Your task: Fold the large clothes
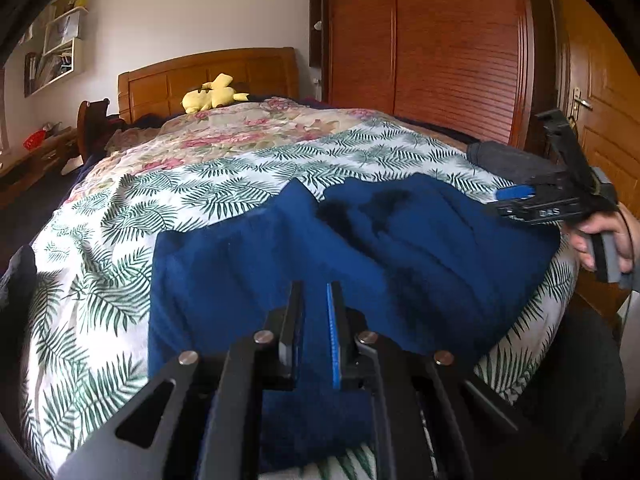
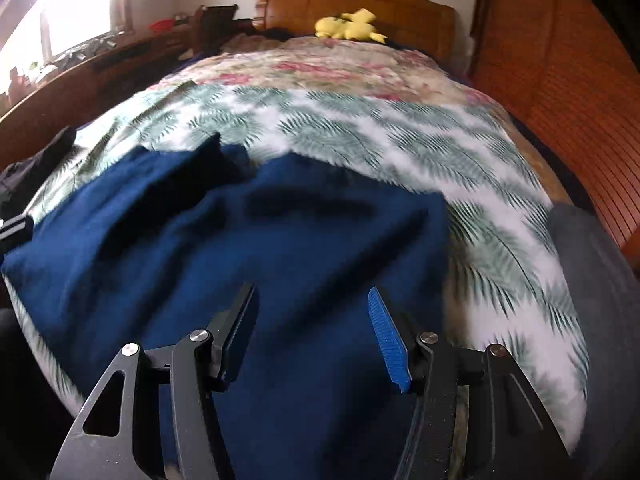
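A large dark blue garment [image 1: 280, 248] lies spread and wrinkled on the leaf-print bedcover [image 1: 120, 216]. My left gripper [image 1: 316, 292] is nearly shut, with a fold of the blue garment between its fingers at the garment's near edge. My right gripper [image 2: 312, 300] is open and empty, held above the garment [image 2: 240, 248] near its right side. In the left wrist view the right gripper [image 1: 516, 196] shows at the far right, held in a hand over the garment's right edge.
A yellow plush toy [image 1: 212, 94] lies by the wooden headboard [image 1: 208, 76]. A wooden wardrobe [image 1: 440, 40] and a door stand to the right. A grey item [image 2: 592, 280] lies at the bed's right edge, a black garment [image 2: 36, 164] at the left. A desk [image 2: 100, 64] runs along the left.
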The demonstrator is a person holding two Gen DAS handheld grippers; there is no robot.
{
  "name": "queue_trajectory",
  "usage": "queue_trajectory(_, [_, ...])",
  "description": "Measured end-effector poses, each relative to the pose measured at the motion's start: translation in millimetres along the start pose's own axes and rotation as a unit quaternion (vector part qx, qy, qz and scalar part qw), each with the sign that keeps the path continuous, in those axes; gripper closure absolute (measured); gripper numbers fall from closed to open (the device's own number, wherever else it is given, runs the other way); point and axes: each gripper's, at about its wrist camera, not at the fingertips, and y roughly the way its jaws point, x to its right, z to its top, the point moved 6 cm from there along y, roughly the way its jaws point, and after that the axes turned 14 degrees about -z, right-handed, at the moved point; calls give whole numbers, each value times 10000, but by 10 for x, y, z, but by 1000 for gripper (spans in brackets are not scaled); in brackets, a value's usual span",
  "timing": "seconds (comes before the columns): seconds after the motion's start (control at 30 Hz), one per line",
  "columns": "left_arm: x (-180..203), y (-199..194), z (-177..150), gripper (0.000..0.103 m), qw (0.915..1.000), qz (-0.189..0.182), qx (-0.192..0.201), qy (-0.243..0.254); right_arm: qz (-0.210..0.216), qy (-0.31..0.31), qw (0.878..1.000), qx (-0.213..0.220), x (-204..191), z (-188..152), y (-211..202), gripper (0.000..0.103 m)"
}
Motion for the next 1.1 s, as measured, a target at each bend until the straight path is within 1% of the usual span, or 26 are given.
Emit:
queue_trajectory(0.07, [102, -5, -43, 95, 10000, 49, -66, 37, -41, 77, 10000, -31, 110, -172, -63, 43])
queue_trajectory(0.17, [240, -3, -108, 95, 9998, 34, -178, 64, -113, 174, 9998, -46, 247, -360, -135, 38])
queue_trajectory(0.23, [347, 11, -154, 95, 9997, -3, -258, 38, -81, 219, 9997, -110, 331, -470, -149, 36])
queue_trajectory(0.3, [421, 40, -190, 95, 9995, -35, -324, -24, -84, 284, 9995, -140, 406, -556, -152, 35])
queue_trajectory(0.37, [470, 77, -221, 95, 9991, -78, -393, -130, 3, 371, 9992, -177, 458, -626, -142, 35])
queue_trajectory(0.43, [509, 124, -241, 95, 9986, -106, -476, -213, -25, 385, 9991, -199, 485, -686, -130, 35])
queue_trajectory(0.5, [550, 173, -234, 95, 9982, -93, -546, -218, -23, 402, 9990, -193, 506, -729, -125, 34])
queue_trajectory(0.73, [689, 255, -231, 95, 9971, 53, -723, -218, 245, 543, 9973, -425, 564, -839, 24, 26])
queue_trajectory(1.1, [905, 410, -241, 95, 9932, 354, -1054, -355, 752, 546, 9950, -361, 599, -936, 46, 24])
